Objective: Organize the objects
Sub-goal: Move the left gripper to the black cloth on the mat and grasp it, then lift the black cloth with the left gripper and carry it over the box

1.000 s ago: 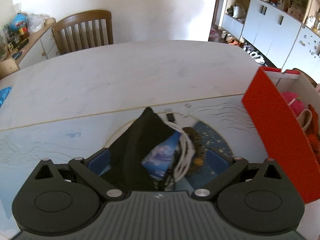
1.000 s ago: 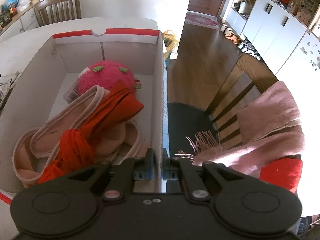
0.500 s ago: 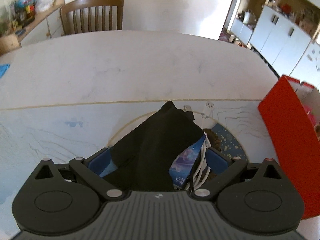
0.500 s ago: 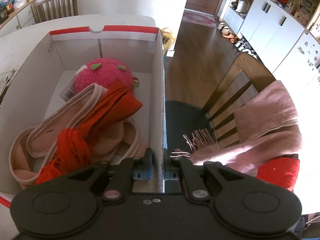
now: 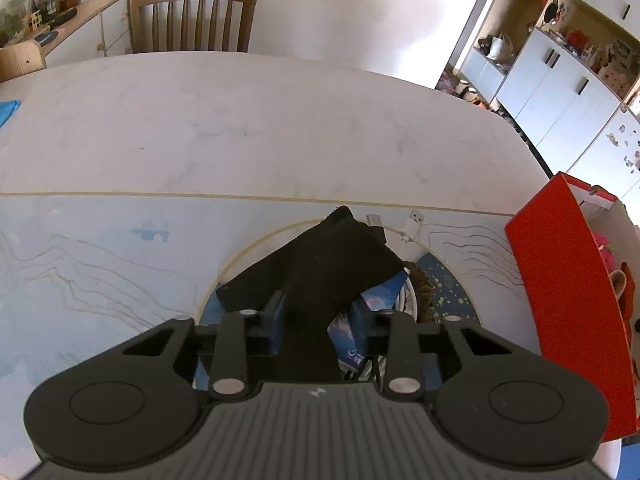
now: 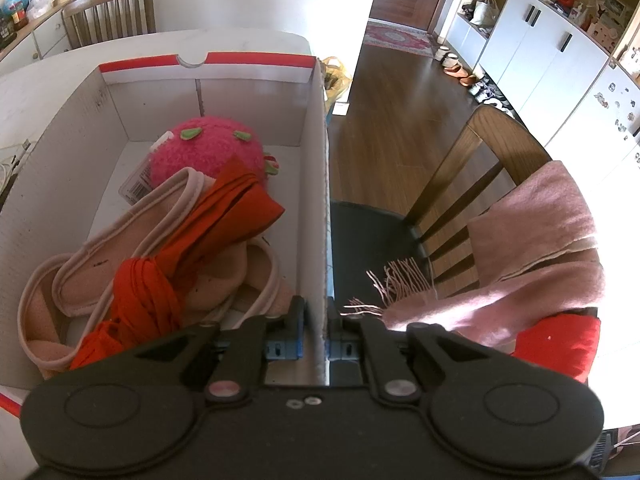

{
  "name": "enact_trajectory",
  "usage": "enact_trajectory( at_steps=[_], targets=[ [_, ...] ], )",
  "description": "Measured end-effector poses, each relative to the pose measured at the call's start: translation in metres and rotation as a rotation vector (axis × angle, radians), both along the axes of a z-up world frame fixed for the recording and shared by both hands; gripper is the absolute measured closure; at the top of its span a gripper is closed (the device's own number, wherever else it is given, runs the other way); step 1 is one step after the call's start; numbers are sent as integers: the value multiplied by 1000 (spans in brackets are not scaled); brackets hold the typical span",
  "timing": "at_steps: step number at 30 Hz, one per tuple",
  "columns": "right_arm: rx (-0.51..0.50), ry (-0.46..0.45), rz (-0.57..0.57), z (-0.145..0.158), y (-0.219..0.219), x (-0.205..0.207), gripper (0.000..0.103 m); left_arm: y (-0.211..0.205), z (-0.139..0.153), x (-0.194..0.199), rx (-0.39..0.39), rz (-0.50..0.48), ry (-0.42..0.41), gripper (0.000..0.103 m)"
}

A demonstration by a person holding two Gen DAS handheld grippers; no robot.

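My left gripper (image 5: 318, 320) is shut on a black cloth pouch (image 5: 320, 268) that lies over a blue packet (image 5: 378, 302), white cables (image 5: 408, 226) and a brown item on the table mat. My right gripper (image 6: 316, 330) is shut on the right wall (image 6: 316, 184) of the red and white cardboard box. The box holds a pink fuzzy toy (image 6: 210, 152), pink slippers (image 6: 84, 276) and a knotted orange-red cloth (image 6: 160, 272). The box's red outer side (image 5: 568, 292) shows at the right of the left wrist view.
A wooden chair (image 6: 472, 184) with a pink fringed scarf (image 6: 532, 264) and a red cloth (image 6: 560, 344) stands right of the box. Another wooden chair (image 5: 192, 16) stands at the table's far edge. The white marble table (image 5: 240, 120) stretches ahead.
My left gripper's jaws have closed in on the black pouch and the view has shifted a little to the left. My right gripper stays clamped on the box wall.
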State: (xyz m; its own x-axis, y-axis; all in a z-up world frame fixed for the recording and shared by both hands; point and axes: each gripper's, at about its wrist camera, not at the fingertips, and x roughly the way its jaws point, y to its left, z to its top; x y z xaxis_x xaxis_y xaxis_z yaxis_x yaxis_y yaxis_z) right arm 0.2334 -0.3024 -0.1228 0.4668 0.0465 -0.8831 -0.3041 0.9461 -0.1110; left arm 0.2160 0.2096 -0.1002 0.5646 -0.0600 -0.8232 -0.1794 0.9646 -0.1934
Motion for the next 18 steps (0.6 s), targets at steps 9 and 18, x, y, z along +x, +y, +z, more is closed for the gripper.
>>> enact_trajectory(
  at_steps=[9, 18],
  targets=[
    [7, -5, 7, 0, -1, -1, 95, -1, 20, -11, 66, 20, -28, 100],
    [13, -9, 15, -1, -2, -2, 96, -12, 66, -26, 93, -14, -100, 101]
  ],
)
